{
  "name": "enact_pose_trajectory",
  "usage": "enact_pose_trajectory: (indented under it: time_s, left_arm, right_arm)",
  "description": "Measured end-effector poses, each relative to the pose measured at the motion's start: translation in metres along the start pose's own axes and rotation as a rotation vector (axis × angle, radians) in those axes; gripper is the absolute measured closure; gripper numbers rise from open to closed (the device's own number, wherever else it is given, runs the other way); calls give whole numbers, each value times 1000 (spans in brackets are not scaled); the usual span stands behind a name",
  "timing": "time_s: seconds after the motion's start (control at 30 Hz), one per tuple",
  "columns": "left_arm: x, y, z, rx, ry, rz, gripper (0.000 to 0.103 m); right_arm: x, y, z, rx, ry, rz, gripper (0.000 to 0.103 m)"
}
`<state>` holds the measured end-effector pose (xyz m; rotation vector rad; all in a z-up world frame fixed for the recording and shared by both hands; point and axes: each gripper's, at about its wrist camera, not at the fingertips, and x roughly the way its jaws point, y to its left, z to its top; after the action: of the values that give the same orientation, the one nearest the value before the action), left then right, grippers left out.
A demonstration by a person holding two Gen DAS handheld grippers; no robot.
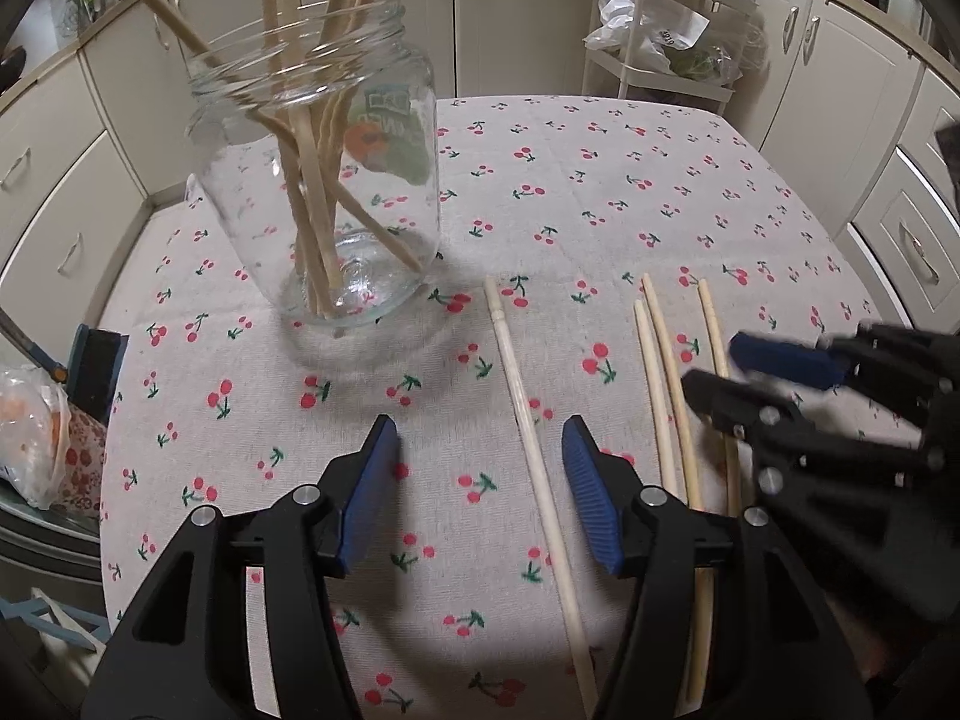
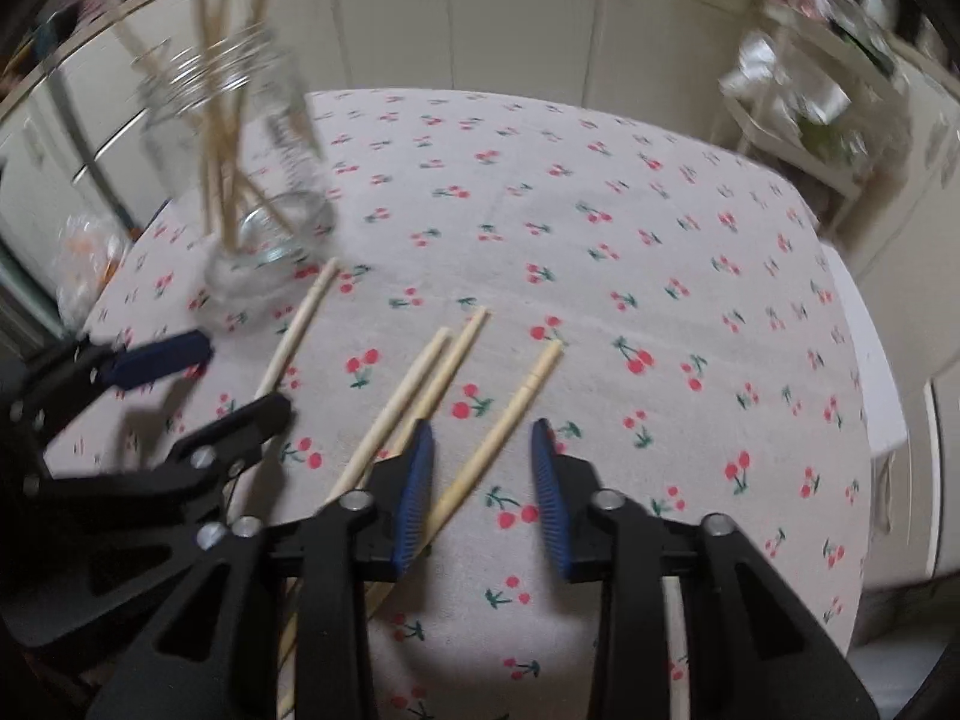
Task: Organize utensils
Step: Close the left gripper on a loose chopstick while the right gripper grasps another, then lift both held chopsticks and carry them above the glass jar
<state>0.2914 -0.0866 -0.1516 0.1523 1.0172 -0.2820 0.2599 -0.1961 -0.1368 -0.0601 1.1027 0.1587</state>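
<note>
Covering the table, a cherry-print cloth (image 1: 600, 180) lies under open fingers, cabinets (image 1: 48, 180) behind.

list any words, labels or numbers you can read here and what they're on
No text reads clearly.
Jar label: green, white and orange print with letters seen from behind through the glass, too blurred to read.
White bag on the cart: a short dark print, too small to read.
Tablecloth: cherries only, no words.

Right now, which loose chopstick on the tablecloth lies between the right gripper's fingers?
The rightmost chopstick, lying apart from the others. It runs between the right gripper pads, untouched; the pair lies outside its left finger, the fourth nearer the jar.
</note>
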Motion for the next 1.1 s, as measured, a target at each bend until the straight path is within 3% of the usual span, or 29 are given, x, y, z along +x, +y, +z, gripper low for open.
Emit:
enact_pose_trajectory:
  time_s: [0.07, 0.2, 0.27, 0.33, 0.47, 0.5, 0.57, 0.63, 0.77, 0.9, 1.1]
  left_arm:
    - [3, -2, 4, 2, 0, 0, 49]
    - [7, -10, 8, 31, -6, 9, 51]
    - [6, -13, 8, 46, -10, -3, 64]
    - [5, -14, 10, 58, -2, -23, 94]
    - [4, -5, 10, 28, 7, -104, 98]
    - [-1, 1, 9, 7, -14, -147, 98]
    - [-11, 6, 5, 1, -49, -154, 98]
    - [-24, 14, 2, -20, -101, -188, 98]
    - [-66, 31, -6, -26, -277, -238, 98]
    - [-109, 47, -9, -42, -449, -221, 98]
    - [-166, 81, 19, -139, -731, -177, 98]
  right_arm:
    - [-2, -2, -1, -24, 17, 13, 86]
    - [-1, -23, 2, 62, 40, 99, 97]
    - [-1, -33, 2, 125, 38, 154, 97]
    - [-2, -36, 0, 162, 30, 192, 97]
    - [-18, -42, -7, 246, -42, 286, 97]
    - [-23, -45, -8, 265, -68, 309, 97]
    - [-32, -47, -11, 310, -114, 354, 97]
    - [-45, -52, -13, 360, -200, 412, 97]
    - [-77, -53, -10, 388, -394, 485, 97]
    - [-105, -42, 4, 391, -561, 525, 97]
    - [-121, -26, 43, 413, -738, 589, 97]
